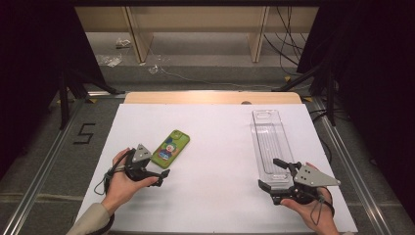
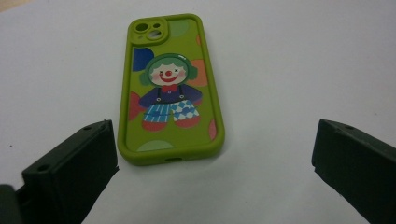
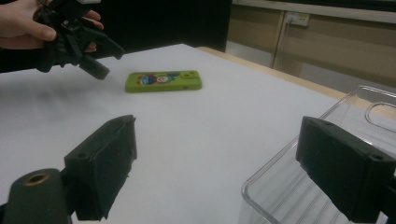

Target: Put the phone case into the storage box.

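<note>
A green phone case (image 1: 170, 148) with a clown picture lies flat on the white sheet, left of centre. My left gripper (image 1: 157, 166) hovers just short of its near end, open. In the left gripper view the phone case (image 2: 170, 88) lies ahead, its near end between the wide-apart jaws of my left gripper (image 2: 215, 135), untouched. A clear plastic tray (image 1: 268, 139) lies lengthwise on the right. My right gripper (image 1: 272, 175) stands open at the tray's near end. In the right gripper view the tray (image 3: 280, 186) has its corner by the right jaw of my right gripper (image 3: 217, 130). Farther off are the phone case (image 3: 163, 80) and the left gripper (image 3: 109, 62).
The white sheet (image 1: 215, 196) covers the table, with a wooden strip (image 1: 210, 97) along the far edge. Beyond the left edge the floor carries a taped number 5 (image 1: 84, 133). Stand legs and cables (image 1: 293, 73) lie behind the table.
</note>
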